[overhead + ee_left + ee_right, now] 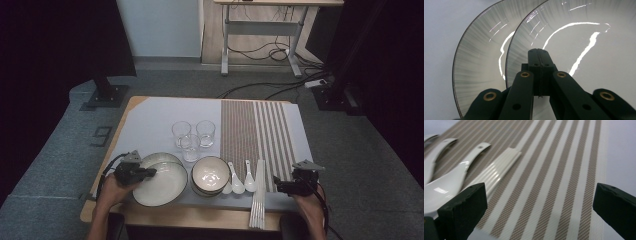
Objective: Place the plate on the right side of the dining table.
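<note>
High view, left claw [150,172] over plates [165,187]

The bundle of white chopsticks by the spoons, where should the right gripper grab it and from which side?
Probably at the near end of the chopsticks, which sticks out past the table edge, so the open right gripper could put one jaw above and one below. Come from the right, since the spoons crowd the left side. Farther up, they lie flat on the striped mat.

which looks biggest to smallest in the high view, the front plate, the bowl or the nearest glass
1. front plate, clearly the widest.
2. bowl, noticeably smaller across.
3. nearest glass, smallest, though it stands slightly farther from the camera than the other two.
</note>
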A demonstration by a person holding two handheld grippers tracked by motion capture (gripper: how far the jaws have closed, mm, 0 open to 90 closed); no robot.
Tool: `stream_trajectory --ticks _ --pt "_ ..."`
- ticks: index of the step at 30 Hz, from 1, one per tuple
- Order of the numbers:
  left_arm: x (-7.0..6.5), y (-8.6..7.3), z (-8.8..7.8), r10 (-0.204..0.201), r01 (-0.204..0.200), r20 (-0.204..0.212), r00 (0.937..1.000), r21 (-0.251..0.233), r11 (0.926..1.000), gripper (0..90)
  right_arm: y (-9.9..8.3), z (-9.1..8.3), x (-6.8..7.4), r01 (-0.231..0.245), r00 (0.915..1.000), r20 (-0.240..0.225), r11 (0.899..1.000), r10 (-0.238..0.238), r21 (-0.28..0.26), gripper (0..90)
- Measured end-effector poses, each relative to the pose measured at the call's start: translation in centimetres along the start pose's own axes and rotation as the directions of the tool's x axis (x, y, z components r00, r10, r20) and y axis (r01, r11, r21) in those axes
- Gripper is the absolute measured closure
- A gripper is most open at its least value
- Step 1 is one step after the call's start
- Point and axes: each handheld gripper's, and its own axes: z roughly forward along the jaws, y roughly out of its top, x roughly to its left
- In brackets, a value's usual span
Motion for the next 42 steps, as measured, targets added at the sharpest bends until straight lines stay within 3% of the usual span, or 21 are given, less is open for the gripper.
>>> stream_trajectory --ticks 7,12,16,20,21,22,23,24,25,27,29,30,32,33,34,35,36,38,41,42 --pt "0.2 -0.3 0.0 -0.017 0.017 0.015 0.9997 -0.018 0.9997 90.0 -0.3 -2.7 1.6 0.101 0.9949 -0.004 0.994 -0.101 0.047 0.0" --pt "0.2 -0.2 0.0 -0.019 0.019 0.013 0.9997 -0.016 0.9997 90.0 -0.7 -4.0 2.9 0.128 0.9913 0.023 0.989 -0.130 0.072 0.0" --pt "0.1 -0.2 0.0 -0.023 0.023 0.011 0.9997 -0.017 0.9996 90.0 -0.9 -4.5 3.8 0.155 0.9879 -0.017 0.985 -0.154 0.070 0.0" --pt "0.1 -0.2 0.0 -0.022 0.022 0.010 0.9997 -0.017 0.9996 90.0 -0.9 -5.0 5.3 0.203 0.9784 -0.053 0.977 -0.200 0.061 0.0" --pt "0.2 -0.3 0.0 -0.024 0.024 0.011 0.9996 -0.018 0.9995 90.0 -0.8 -5.2 6.0 0.229 0.9719 -0.067 0.972 -0.226 0.048 0.0" --pt "0.2 -0.3 0.0 -0.024 0.024 0.011 0.9996 -0.018 0.9995 90.0 -0.8 -5.2 6.0 0.229 0.9719 -0.067 0.972 -0.226 0.048 0.0" --pt "0.2 -0.3 0.0 -0.027 0.027 0.013 0.9996 -0.019 0.9994 90.0 -0.7 -5.3 6.6 0.256 0.9646 -0.076 0.966 -0.253 0.041 0.0" --pt "0.2 -0.3 0.0 -0.027 0.027 0.013 0.9996 -0.019 0.9994 90.0 -0.7 -5.3 6.6 0.256 0.9646 -0.076 0.966 -0.253 0.041 0.0" --pt "0.2 -0.3 0.0 -0.027 0.027 0.013 0.9996 -0.019 0.9994 90.0 -0.6 -5.4 7.4 0.281 0.9569 -0.087 0.959 -0.277 0.030 0.0" --pt "0.2 -0.3 0.0 -0.027 0.028 0.015 0.9995 -0.019 0.9994 90.0 -0.6 -5.4 7.7 0.288 0.9542 -0.092 0.957 -0.285 0.029 0.0" --pt "0.3 -0.3 0.0 -0.031 0.032 0.020 0.9993 -0.022 0.9993 90.0 -0.5 -5.6 9.0 0.324 0.9415 -0.104 0.946 -0.321 0.020 0.0" --pt "0.3 -0.3 0.0 -0.031 0.032 0.020 0.9993 -0.022 0.9993 90.0 -0.5 -5.6 9.0 0.324 0.9415 -0.104 0.946 -0.321 0.020 0.0" --pt "0.3 -0.4 0.0 -0.037 0.037 0.024 0.9990 -0.025 0.9990 90.0 -0.5 -5.6 10.0 0.344 0.9331 -0.118 0.939 -0.340 0.017 0.0" --pt "0.3 -0.4 0.0 -0.039 0.040 0.024 0.9989 -0.025 0.9989 90.0 -0.5 -5.5 10.7 0.369 0.9221 -0.130 0.929 -0.365 0.014 0.0" --pt "0.3 -0.4 0.0 -0.039 0.040 0.024 0.9989 -0.025 0.9989 90.0 -0.5 -5.5 10.7 0.369 0.9221 -0.130 0.929 -0.365 0.014 0.0" --pt "0.3 -0.4 0.0 -0.039 0.040 0.023 0.9990 -0.024 0.9989 90.0 -0.5 -5.5 11.4 0.388 0.9135 -0.137 0.922 -0.383 0.010 0.0" --pt "0.3 -0.4 0.0 -0.039 0.040 0.023 0.9990 -0.024 0.9989 90.0 -0.5 -5.5 11.4 0.388 0.9135 -0.137 0.922 -0.383 0.010 0.0" --pt "0.2 -0.4 0.0 -0.039 0.040 0.022 0.9990 -0.024 0.9989 90.0 -0.6 -5.3 12.3 0.433 0.8951 -0.128 0.901 -0.427 0.024 0.0" --pt "0.3 -0.4 0.0 -0.041 0.042 0.024 0.9989 -0.025 0.9988 90.0 -0.7 -5.1 13.0 0.457 0.8832 -0.134 0.889 -0.449 0.032 0.0" --pt "0.3 -0.4 0.0 -0.041 0.042 0.024 0.9989 -0.025 0.9988 90.0 -0.7 -5.1 13.0 0.457 0.8832 -0.134 0.889 -0.449 0.032 0.0"
